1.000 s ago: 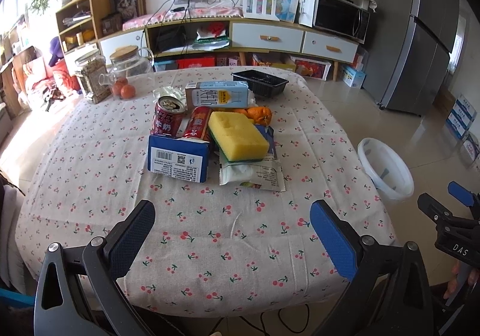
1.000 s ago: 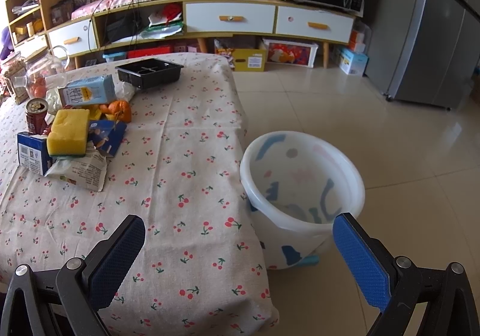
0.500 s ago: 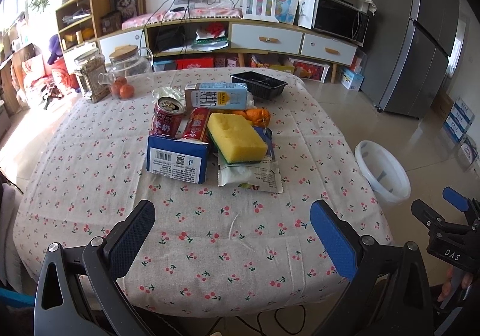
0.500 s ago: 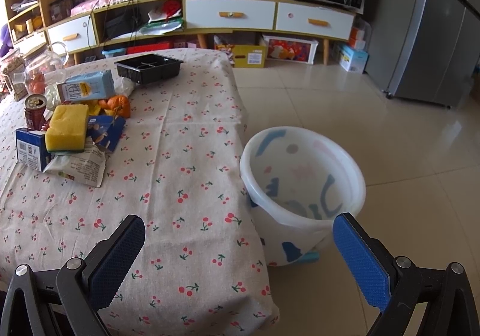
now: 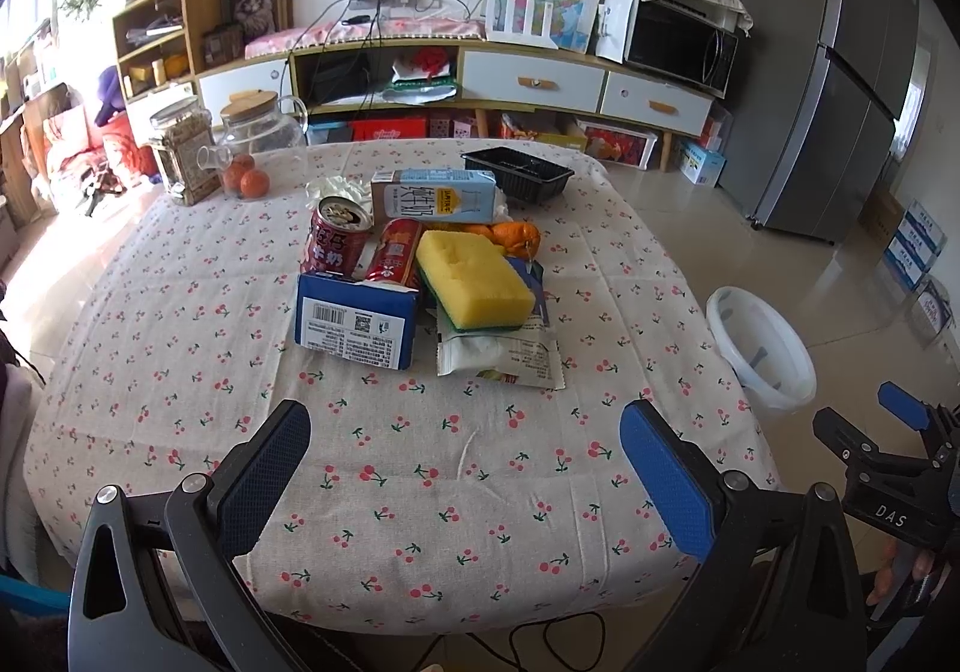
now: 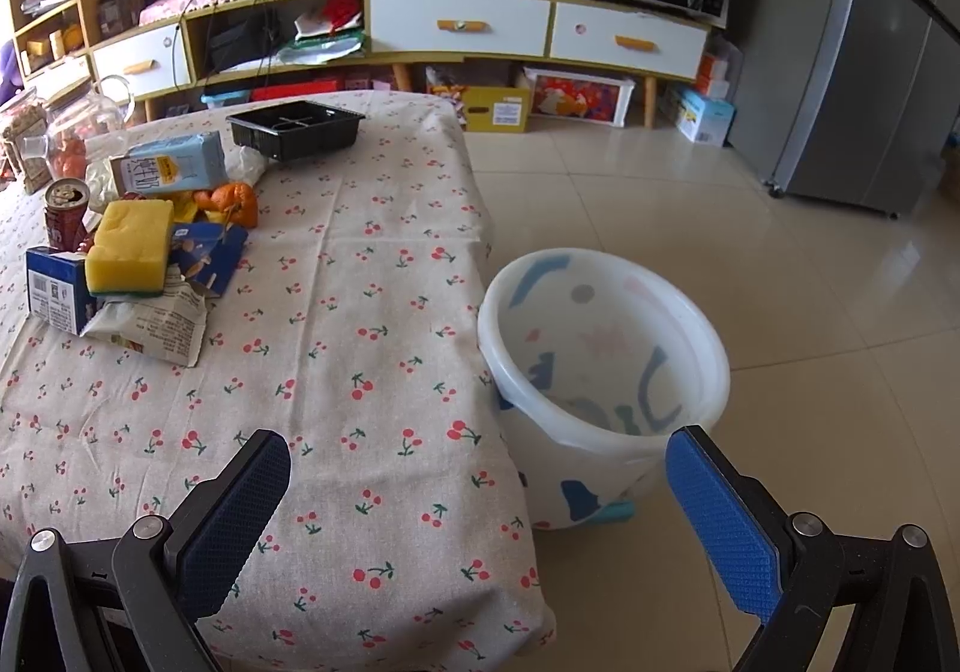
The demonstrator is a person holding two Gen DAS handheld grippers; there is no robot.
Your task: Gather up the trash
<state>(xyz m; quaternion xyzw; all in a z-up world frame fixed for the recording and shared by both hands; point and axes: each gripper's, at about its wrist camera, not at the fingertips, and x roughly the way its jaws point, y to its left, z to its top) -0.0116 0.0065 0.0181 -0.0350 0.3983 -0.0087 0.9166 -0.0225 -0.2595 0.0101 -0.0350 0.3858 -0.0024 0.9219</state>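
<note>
Left wrist view: left gripper (image 5: 465, 453) gapes wide and empty above the cherry-print tablecloth (image 5: 180, 348); mid-table, a yellow sponge (image 5: 474, 279) tops the trash pile; right gripper (image 6: 477, 498) spread wide near the white plastic bin (image 6: 606, 366) on the floor.

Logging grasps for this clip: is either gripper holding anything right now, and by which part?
Nothing is held. The left gripper and right gripper are both open and empty, short of the trash pile.
</note>
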